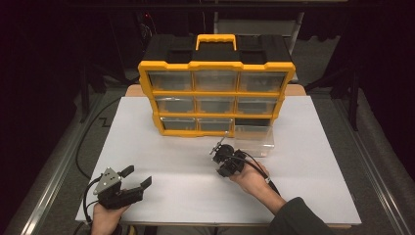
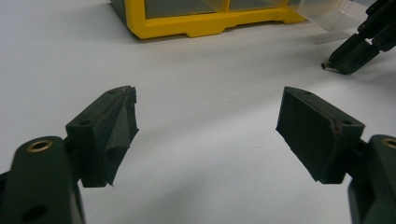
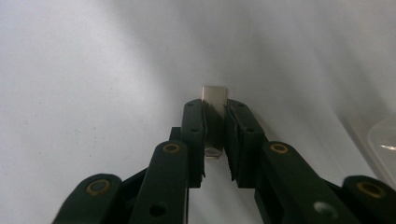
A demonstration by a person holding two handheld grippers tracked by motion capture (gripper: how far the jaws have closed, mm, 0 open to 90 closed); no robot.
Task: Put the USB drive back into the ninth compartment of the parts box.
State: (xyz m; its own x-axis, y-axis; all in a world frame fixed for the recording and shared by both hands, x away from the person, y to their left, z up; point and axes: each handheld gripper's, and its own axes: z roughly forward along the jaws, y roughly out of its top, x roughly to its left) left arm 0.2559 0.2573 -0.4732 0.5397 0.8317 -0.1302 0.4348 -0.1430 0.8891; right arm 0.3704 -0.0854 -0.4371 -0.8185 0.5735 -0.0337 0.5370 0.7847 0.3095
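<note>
Black tongs, the left tongs (image 1: 137,177), sit nearest at the table's front edge, held by the person's left hand (image 1: 105,215); their jaws stand wide apart with nothing between them, bare white table (image 2: 205,140) showing in the gap in the left gripper view. Farther in and toward the middle, the person's right hand (image 1: 252,178) holds the right tongs (image 3: 215,122), tipped down at the table top. Their jaws are drawn close together and pinch a small flat metal piece (image 3: 215,105), silvery and rectangular, whose upper end sticks out past the jaw tips. In the left gripper view the same piece (image 2: 327,67) shows at the tip of the right tongs, just at the table surface. Just beyond the right tongs stands a clear plastic drawer (image 1: 253,139), pulled out and resting on the table. Behind it, at the far side, stands a yellow and black organizer cabinet (image 1: 215,93) with rows of clear drawers and a yellow handle on top.
</note>
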